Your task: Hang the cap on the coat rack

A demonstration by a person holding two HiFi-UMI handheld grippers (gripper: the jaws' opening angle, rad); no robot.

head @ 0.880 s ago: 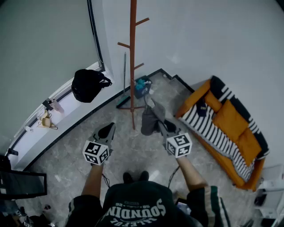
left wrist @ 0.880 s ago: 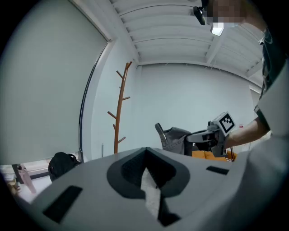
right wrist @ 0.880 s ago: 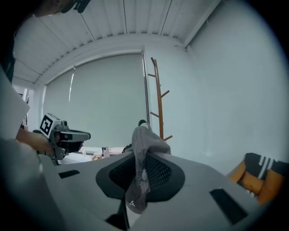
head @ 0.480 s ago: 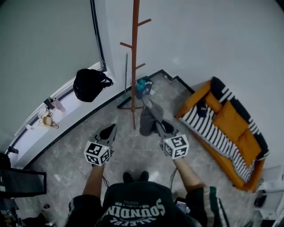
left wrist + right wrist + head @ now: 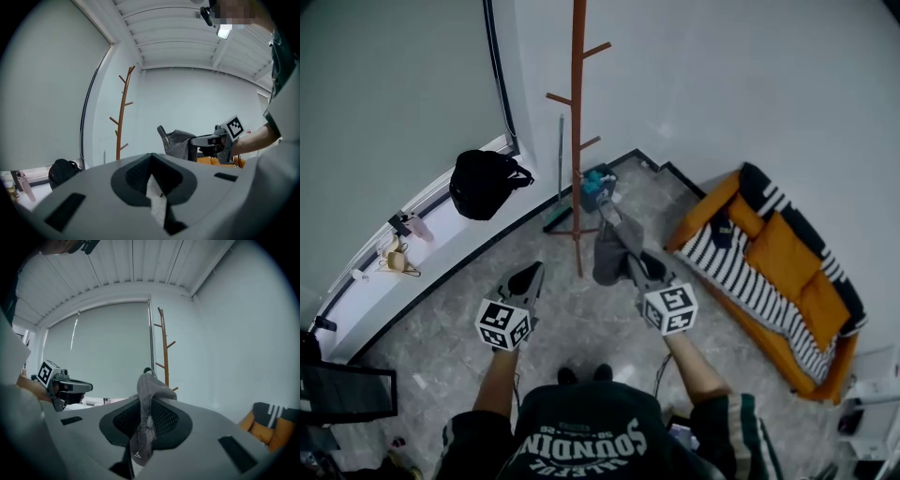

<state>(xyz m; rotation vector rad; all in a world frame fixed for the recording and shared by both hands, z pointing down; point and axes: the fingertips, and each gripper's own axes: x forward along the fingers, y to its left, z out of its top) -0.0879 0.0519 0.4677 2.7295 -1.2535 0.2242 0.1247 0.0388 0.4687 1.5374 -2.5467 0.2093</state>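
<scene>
The wooden coat rack (image 5: 577, 141) stands on the floor near the room's corner, its pegs bare. It also appears in the left gripper view (image 5: 122, 117) and the right gripper view (image 5: 165, 352). My right gripper (image 5: 630, 255) is shut on a grey cap (image 5: 609, 251), held up just right of the rack's pole and apart from it. In its own view the cap (image 5: 145, 399) is pinched between the jaws and droops down. My left gripper (image 5: 530, 274) is held lower left of the pole, shut, with nothing in it. From there, the cap (image 5: 180, 143) hangs to the right.
A black bag (image 5: 483, 181) sits on the window sill at the left. An orange sofa (image 5: 778, 272) with a striped cover fills the right side. A blue object (image 5: 598, 183) and a long-handled tool (image 5: 560, 169) stand by the rack's base. A dark screen (image 5: 347, 389) is at the lower left.
The right gripper with the cap has shifted slightly left, closer to the rack's pole. The left gripper has barely moved.
</scene>
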